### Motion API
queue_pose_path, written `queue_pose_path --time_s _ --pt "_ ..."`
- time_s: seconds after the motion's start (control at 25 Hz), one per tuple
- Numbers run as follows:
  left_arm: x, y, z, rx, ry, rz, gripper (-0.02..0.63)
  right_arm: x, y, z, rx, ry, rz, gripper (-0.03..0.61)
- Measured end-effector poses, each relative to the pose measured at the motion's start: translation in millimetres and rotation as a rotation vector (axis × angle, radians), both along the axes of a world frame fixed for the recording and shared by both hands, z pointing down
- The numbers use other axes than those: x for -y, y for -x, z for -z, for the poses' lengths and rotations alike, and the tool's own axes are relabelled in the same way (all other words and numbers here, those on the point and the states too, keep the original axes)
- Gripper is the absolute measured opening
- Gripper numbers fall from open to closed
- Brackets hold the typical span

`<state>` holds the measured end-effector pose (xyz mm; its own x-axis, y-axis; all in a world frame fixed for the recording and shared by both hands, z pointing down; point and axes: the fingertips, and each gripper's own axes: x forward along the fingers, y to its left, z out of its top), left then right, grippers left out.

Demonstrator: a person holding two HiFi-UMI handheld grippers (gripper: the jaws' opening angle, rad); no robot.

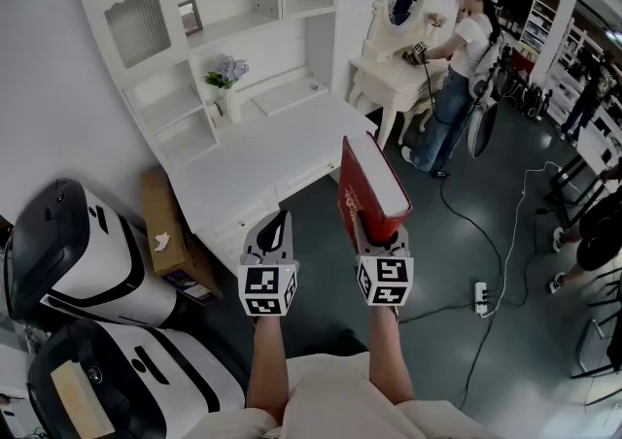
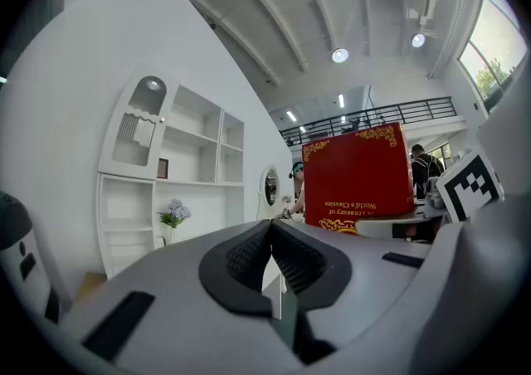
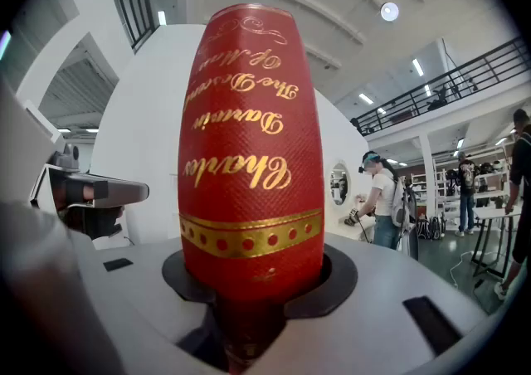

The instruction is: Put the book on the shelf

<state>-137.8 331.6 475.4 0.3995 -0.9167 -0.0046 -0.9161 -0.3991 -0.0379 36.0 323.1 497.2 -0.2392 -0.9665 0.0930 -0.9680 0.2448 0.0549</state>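
Observation:
A thick red book with gold lettering stands upright in my right gripper, whose jaws are shut on its lower end. In the right gripper view the book's spine fills the middle, wedged between the pads. My left gripper hangs beside it to the left, shut with nothing in it; its pads meet. The book's cover shows to the right in the left gripper view. The white shelf unit with its desk stands ahead and to the left of both grippers.
A vase of pale flowers and a small picture frame sit on the shelf unit. A cardboard box and two white machines stand at the left. A person works at a dressing table; cables cross the floor.

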Motion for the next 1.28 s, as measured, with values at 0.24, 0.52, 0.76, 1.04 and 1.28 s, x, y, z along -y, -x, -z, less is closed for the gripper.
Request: queue_pose_path --time_s 0.24,0.52,0.76,1.04,1.28 --pt "-3 0 -1 -0.007 -0.008 -0.014 0.017 -4 5 -1 -0.007 -0.010 0.007 0.196" --pt "-6 4 -1 -0.033 -0.002 -0.008 0.017 -10 4 4 -0.043 -0.026 -0.007 0.196" --pt "-5 1 -11 -0.028 0.010 -0.012 0.017 -5 -1 1 -0.028 -0.032 -0.008 0.198" --pt "23 -4 -14 -0.026 0.006 -0.005 0.017 25 -6 -9 -0.012 -0.013 0.022 0.199" --pt "61 -6 -17 -0.022 0.019 0.014 0.017 66 -9 -12 0.010 -0.002 0.048 0.199"
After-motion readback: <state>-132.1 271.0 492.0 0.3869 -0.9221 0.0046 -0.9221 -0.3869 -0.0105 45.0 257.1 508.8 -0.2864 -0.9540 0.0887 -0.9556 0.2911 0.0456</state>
